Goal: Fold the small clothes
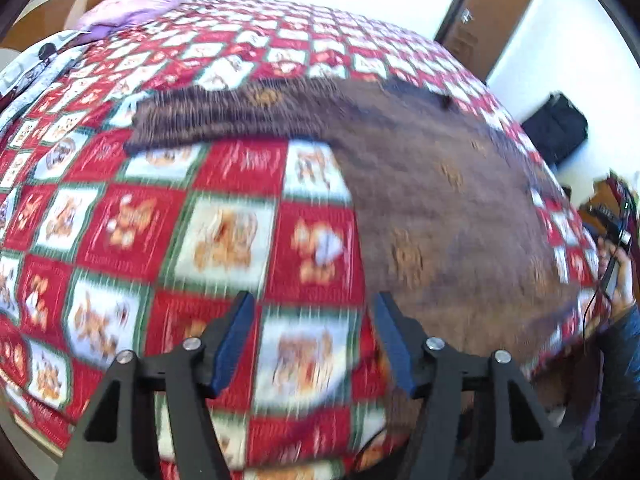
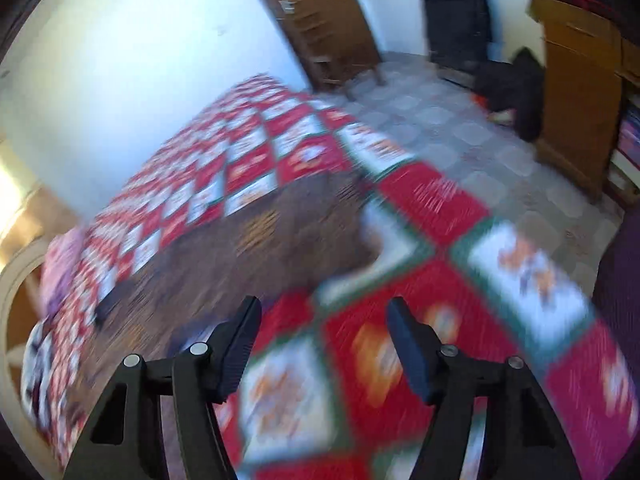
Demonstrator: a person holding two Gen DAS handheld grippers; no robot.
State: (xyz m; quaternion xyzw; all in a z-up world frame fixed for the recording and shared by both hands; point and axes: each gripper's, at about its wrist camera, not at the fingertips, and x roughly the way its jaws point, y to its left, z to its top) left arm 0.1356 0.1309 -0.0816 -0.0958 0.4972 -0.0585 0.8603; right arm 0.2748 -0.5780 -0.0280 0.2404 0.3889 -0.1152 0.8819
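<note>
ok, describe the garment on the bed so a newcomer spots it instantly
Find the bed's red, white and green checkered quilt. Spread flat on it lies a brown knitted sweater, one sleeve stretched sideways. It is the only dark, plain-coloured fabric against the bright squares.

Brown knit sweater [image 1: 440, 200] with orange motifs, spread flat on checkered bedspread [image 1: 224, 240], sleeve outstretched.

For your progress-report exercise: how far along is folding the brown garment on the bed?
Done: the brown sweater lies spread on the checked quilt, one sleeve out sideways. In hand: nothing; left gripper and right gripper are open and empty. Left: apparently all the folds.
</note>
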